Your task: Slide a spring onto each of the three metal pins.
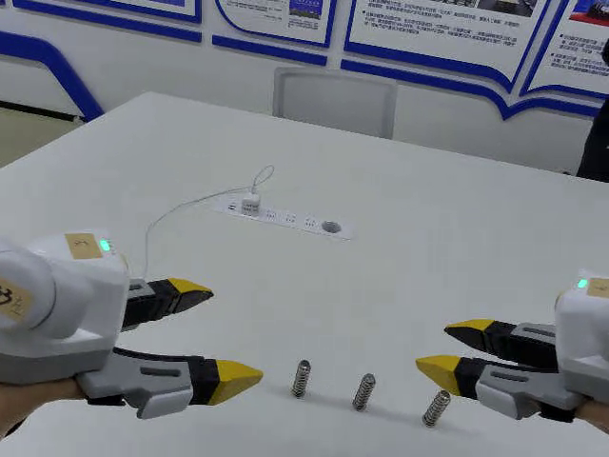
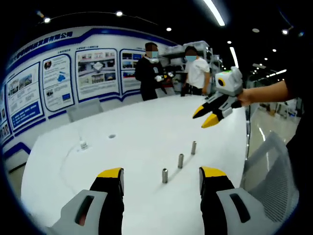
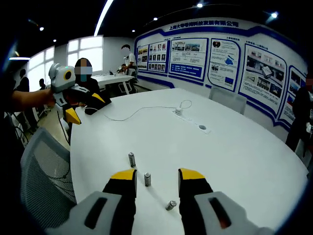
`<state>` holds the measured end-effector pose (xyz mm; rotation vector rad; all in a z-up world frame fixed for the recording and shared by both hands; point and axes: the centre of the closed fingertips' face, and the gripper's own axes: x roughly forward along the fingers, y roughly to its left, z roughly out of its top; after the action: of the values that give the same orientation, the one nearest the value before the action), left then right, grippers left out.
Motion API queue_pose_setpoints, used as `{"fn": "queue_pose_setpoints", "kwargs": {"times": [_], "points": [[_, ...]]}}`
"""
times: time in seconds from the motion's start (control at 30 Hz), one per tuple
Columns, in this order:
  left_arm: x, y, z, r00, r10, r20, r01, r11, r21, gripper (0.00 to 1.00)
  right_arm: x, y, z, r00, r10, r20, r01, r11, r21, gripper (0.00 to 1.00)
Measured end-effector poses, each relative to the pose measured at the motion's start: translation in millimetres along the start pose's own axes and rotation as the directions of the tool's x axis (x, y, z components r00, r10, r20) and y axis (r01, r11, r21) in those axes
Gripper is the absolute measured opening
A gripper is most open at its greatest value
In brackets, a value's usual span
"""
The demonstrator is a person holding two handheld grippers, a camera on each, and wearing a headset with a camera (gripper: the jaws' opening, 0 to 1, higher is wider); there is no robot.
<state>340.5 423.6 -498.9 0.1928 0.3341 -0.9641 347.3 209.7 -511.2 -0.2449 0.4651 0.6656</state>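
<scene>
The left gripper [image 1: 233,335] has its jaws spread wide, yellow tips well apart, holding and touching nothing. The right gripper [image 1: 433,346] has its jaws parted less widely. It is likewise empty and hangs clear of the white table [image 1: 428,219]. The two point toward each other. Between them three coils stand in a row on the tabletop: the first spring [image 1: 301,378] nearest the left gripper, the middle spring [image 1: 363,391], and the third spring [image 1: 436,407] nearest the right gripper, leaning. Whether a pin runs inside each coil cannot be told. Beyond both grippers a socket strip [image 1: 295,219] is set into the table, with a white plug [image 1: 251,203] and its cable [image 1: 190,202]. Farther still, a grey chair [image 1: 333,100] stands at the far edge, before blue-framed wall panels [image 1: 428,29].
</scene>
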Motion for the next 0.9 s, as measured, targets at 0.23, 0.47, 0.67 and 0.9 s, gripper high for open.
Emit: {"fn": "queue_pose_setpoints", "kwargs": {"times": [0.23, 0.47, 0.67, 0.9], "points": [[-5.5, 9.1, 0.2, 0.9993, 0.038, 0.002, -0.038, 0.999, -0.017, 0.67, -29.7, -16.1, 0.3, 0.9965, -0.059, 0.059, 0.054, 0.995, 0.08, 0.38], [-8.1, 5.9, -17.3, 0.9978, 0.04, -0.052, -0.04, 0.999, 0.001, 0.7, -52.4, -13.7, -2.1, 0.9919, -0.087, 0.093, 0.076, 0.99, 0.117, 0.43], [-14.2, 10.8, -32.7, 0.9925, 0.048, -0.112, -0.044, 0.998, 0.041, 0.75, -64.7, -15.3, -16.8, 0.992, -0.105, 0.07, 0.096, 0.988, 0.124, 0.48], [-21.5, 16.5, -27.5, 0.9947, 0.067, -0.078, -0.067, 0.998, 0.002, 0.81, -82.9, -18.9, -31.1, 0.992, -0.117, 0.048, 0.11, 0.987, 0.119, 0.55]]}}
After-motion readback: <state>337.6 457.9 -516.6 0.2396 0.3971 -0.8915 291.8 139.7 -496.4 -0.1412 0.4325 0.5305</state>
